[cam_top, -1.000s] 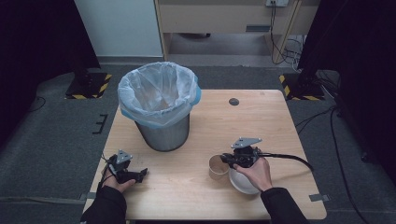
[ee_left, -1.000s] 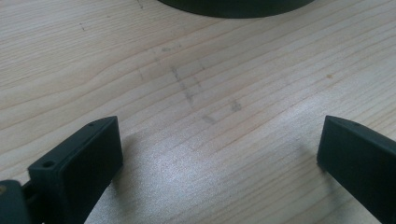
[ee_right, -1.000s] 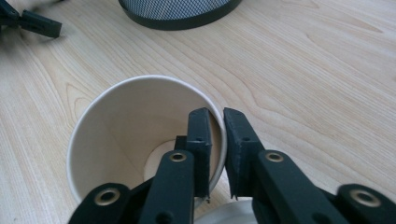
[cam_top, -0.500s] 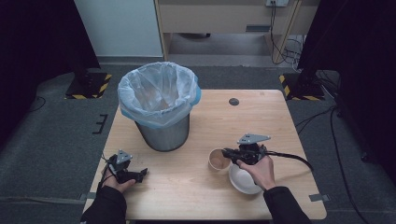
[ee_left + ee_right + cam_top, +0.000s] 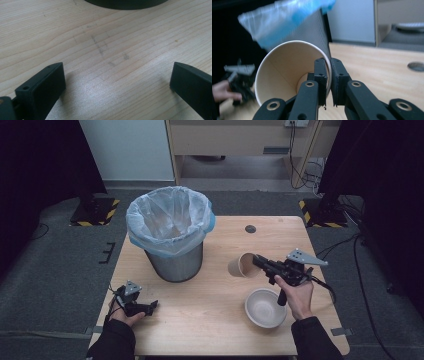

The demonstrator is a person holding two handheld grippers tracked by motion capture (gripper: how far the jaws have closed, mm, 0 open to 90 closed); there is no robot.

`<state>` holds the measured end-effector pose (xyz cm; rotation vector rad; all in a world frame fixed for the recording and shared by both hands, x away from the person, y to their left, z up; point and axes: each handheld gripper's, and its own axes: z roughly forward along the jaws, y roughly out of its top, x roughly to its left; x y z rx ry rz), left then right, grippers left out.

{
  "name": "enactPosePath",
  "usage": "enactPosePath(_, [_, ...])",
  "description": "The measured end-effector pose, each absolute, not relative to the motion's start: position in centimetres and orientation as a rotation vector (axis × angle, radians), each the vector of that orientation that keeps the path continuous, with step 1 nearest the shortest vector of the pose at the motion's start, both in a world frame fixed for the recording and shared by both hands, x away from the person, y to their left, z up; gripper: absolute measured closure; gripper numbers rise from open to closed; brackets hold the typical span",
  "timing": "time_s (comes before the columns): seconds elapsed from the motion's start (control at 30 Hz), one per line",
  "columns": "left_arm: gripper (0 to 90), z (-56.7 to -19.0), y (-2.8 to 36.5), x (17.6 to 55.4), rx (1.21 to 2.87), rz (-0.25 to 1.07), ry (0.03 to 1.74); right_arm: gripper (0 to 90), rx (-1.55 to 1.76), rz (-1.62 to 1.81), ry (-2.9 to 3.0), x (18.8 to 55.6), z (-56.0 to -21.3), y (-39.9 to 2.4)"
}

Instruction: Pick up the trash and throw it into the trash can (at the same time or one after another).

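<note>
A brown paper cup [image 5: 242, 265] hangs tilted on its side above the table, its mouth toward my right gripper [image 5: 258, 261]. That gripper is shut on the cup's rim [image 5: 294, 72], one jaw inside the wall and one outside. A metal bin [image 5: 173, 236] lined with a pale blue bag stands left of the cup; in the right gripper view the bin [image 5: 312, 27] rises just behind it. A white bowl [image 5: 265, 308] sits on the table below the right hand. My left gripper [image 5: 151, 306] rests low at the table's near left, open, with only bare wood between its jaws [image 5: 117, 82].
The wooden table [image 5: 220, 330] has a small round grommet [image 5: 250, 229] near its far edge. Dark floor surrounds it, with yellow-black striped stand feet at the far left and right. A cable trails from the right gripper off the table's right side.
My right gripper has lifted the paper cup off the table beside the bowl and carried it up and away from me, tipping it on its side. The left hand stayed put.
</note>
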<state>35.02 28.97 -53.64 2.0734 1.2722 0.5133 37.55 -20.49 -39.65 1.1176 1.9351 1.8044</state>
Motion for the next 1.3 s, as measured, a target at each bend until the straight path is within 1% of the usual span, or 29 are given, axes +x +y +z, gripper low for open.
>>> enactPosePath(0.2, [0.0,-53.6,29.0,35.0,2.073,0.514,1.272,84.6,1.078,1.880,1.824,37.1,-37.8,-21.6])
enactPosePath(0.47, [0.0,-53.6,29.0,35.0,2.073,0.514,1.272,84.7,1.047,1.961,1.749,36.8,-36.1,-22.1])
enactPosePath(0.83, [0.0,-53.6,29.0,35.0,2.073,0.514,1.272,84.8,0.995,2.030,1.675,36.5,-33.8,-22.0])
enactPosePath(1.07, [0.0,-53.6,29.0,35.0,2.074,0.514,1.272,84.8,0.963,2.079,1.617,36.8,-31.8,-21.8])
enactPosePath(1.3, [0.0,-53.6,29.0,35.0,2.074,0.514,1.272,84.9,0.948,2.119,1.571,37.4,-30.5,-21.0])
